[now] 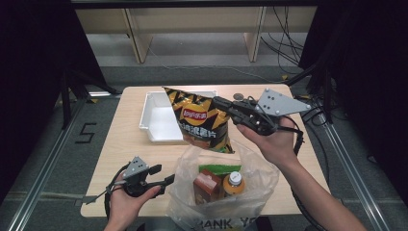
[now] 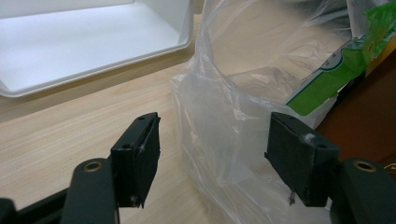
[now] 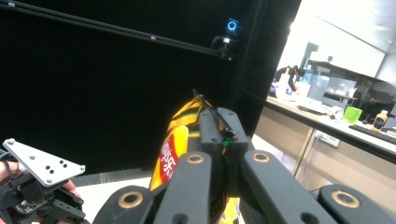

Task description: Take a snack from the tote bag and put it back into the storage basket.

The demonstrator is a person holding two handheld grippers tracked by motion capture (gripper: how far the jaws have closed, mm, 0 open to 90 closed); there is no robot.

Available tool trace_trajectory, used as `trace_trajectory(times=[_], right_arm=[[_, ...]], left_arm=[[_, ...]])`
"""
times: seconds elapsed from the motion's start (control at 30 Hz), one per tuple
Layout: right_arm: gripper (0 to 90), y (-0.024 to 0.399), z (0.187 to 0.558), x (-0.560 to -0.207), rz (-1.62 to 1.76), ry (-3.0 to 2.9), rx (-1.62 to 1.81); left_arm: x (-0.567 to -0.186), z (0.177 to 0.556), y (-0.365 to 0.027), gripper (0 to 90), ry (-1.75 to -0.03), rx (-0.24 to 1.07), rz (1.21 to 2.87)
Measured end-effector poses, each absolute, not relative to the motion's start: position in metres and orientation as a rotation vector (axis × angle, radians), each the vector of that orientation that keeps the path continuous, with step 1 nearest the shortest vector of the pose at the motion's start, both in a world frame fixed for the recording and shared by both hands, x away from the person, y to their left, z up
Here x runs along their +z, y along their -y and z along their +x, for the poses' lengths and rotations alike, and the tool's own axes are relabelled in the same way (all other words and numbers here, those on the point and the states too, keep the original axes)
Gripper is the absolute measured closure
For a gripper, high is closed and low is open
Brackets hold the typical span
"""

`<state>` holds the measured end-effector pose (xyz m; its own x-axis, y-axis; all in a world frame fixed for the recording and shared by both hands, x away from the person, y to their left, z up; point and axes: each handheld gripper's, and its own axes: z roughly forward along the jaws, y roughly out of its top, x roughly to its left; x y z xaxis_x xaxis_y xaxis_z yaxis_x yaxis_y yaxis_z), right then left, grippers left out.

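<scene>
A black and yellow chip bag (image 1: 202, 122) hangs in the air over the table's middle, tilted, with my right gripper (image 1: 219, 102) shut on its upper right edge. In the right gripper view the jaws (image 3: 217, 126) pinch the bag's crimped seam (image 3: 175, 149). Below it stands a clear plastic bag (image 1: 260, 168) at the front edge, holding a brown carton (image 1: 206, 185), an orange bottle (image 1: 233, 183) and a green package (image 1: 219, 169). My left gripper (image 1: 163, 174) lies low at the bag's left side, open. Its pads (image 2: 140, 149) stand apart from the plastic (image 2: 224, 107) ahead of them.
A white tray (image 1: 156, 120) sits at the back left of the wooden table (image 1: 125, 139), and its corner (image 2: 93, 37) is close ahead in the left gripper view. A small round dark thing (image 1: 238, 96) lies near the back edge. Black curtains flank the table.
</scene>
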<state>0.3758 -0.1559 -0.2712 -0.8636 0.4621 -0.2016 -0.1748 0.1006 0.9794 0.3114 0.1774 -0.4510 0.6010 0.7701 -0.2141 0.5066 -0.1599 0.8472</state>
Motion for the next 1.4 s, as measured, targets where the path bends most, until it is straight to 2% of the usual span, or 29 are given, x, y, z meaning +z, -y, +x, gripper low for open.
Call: trace_trajectory(times=[1.4], right_arm=[[90.0, 0.134, 0.403, -0.258, 0.307, -1.918, 1.793]], left_arm=[[-0.451, 0.311, -0.182, 34.5, -1.036, 0.33, 1.816]])
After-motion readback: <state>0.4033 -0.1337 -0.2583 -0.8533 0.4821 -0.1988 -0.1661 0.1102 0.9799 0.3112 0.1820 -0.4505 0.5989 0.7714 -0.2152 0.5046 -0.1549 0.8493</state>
